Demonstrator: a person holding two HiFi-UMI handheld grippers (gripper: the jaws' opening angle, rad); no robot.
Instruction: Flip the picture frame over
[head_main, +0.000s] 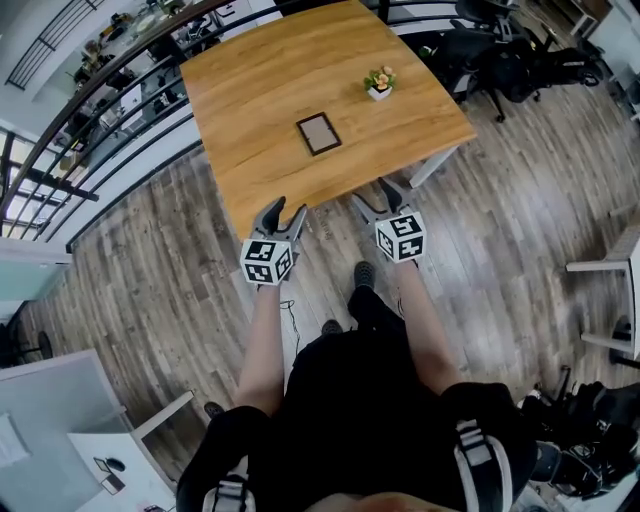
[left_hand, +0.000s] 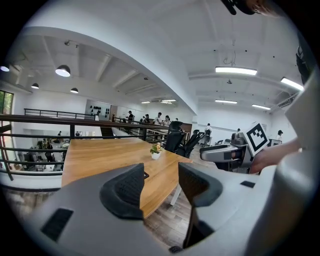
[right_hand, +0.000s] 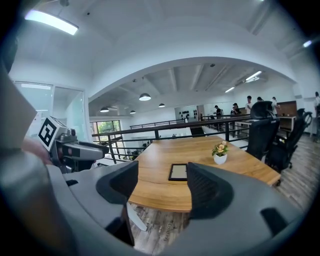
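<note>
While the left gripper and right gripper hover agape and empty off the table, the picture frame lies flat mid-table.
In the left gripper view, a jaw hides most of the frame.

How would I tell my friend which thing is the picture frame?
Find the big wooden table on the plank floor. Near its middle, the picture frame lies flat on the wood. It is a thin dark rectangle, while its only neighbour, a little white pot of flowers, stands upright farther back.
</note>
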